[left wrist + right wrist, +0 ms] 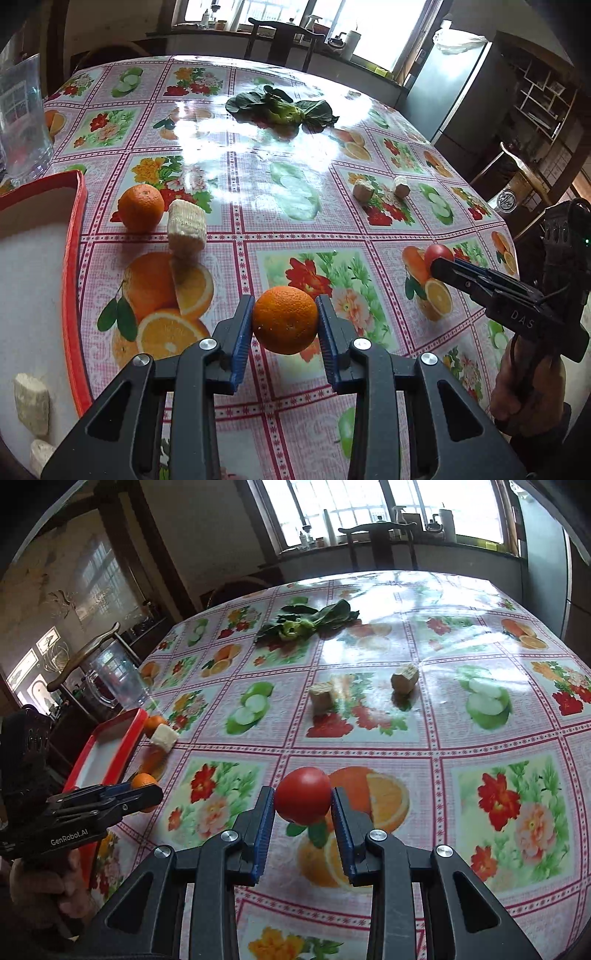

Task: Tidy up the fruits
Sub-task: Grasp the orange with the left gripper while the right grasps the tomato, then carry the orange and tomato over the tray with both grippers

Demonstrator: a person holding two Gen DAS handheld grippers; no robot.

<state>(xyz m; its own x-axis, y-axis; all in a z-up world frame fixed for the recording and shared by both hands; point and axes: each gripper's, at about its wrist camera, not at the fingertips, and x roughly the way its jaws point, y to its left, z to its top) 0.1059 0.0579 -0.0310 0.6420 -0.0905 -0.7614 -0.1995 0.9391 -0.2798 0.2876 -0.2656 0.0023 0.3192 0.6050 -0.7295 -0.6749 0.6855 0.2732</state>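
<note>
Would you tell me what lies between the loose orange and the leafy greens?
Only bare tablecloth; nothing lies between the loose orange and the leafy greens, in the left wrist view.

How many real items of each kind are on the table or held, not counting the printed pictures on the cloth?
Oranges: 2, one held, one beside the red tray
Tomato: 1
Leafy greens: 1 bunch
Pale chunks: 5
Total: 9

place: home kitchen-dining room | signs: table with flower-and-fruit oilcloth (236, 155); wooden chair (380, 539); fridge (454, 92); bottles and kettle on window counter (343, 40); wall shelves (539, 99); glass jug (114, 679)
</note>
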